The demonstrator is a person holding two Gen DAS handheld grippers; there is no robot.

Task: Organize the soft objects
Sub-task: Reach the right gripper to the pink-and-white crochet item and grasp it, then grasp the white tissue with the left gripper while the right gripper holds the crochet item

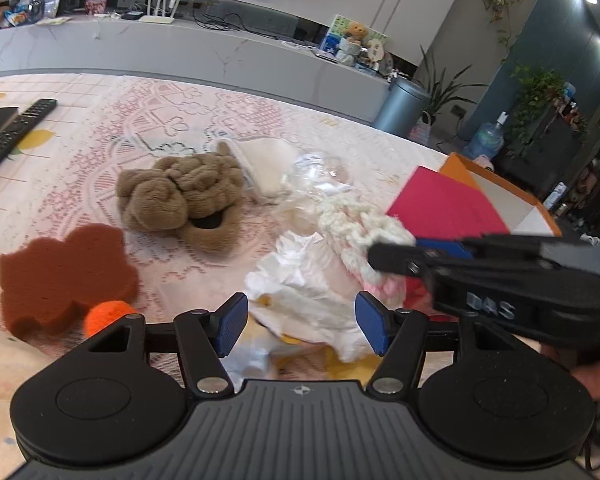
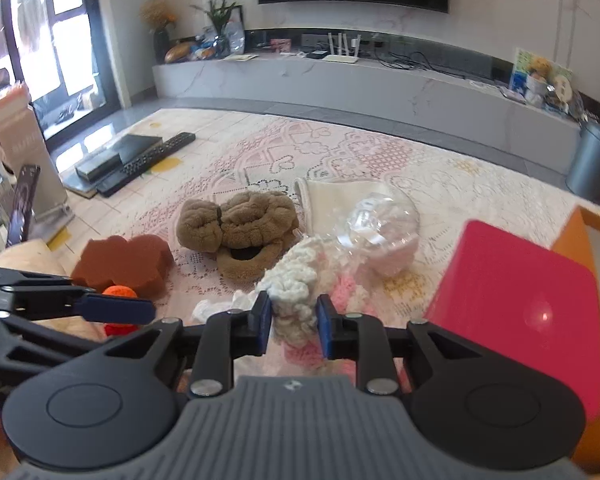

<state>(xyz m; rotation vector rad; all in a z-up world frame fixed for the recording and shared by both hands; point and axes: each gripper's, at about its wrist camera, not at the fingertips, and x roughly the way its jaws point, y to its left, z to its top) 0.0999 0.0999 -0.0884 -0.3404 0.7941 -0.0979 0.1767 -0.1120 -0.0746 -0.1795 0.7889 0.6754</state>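
Note:
A white and pink knitted piece (image 2: 292, 284) lies on the lace tablecloth, and my right gripper (image 2: 294, 324) is shut on its near end. In the left wrist view that gripper (image 1: 384, 256) reaches in from the right onto the knitted piece (image 1: 360, 224). My left gripper (image 1: 300, 312) stands open over a crumpled white sheet (image 1: 300, 280), holding nothing. A brown plush toy (image 1: 180, 196) lies mid-table, with a white cloth (image 1: 268, 164) and clear plastic wrap (image 1: 320, 176) behind it. At the left are a rust-brown sponge (image 1: 64, 276) and an orange ball (image 1: 108, 316).
An orange box (image 1: 500, 188) with a red lid (image 1: 448, 204) leaning at it stands at the table's right edge. A remote (image 1: 16, 128) and a dark flat device lie at the far left. A phone on a stand (image 2: 22, 204) is at the left edge.

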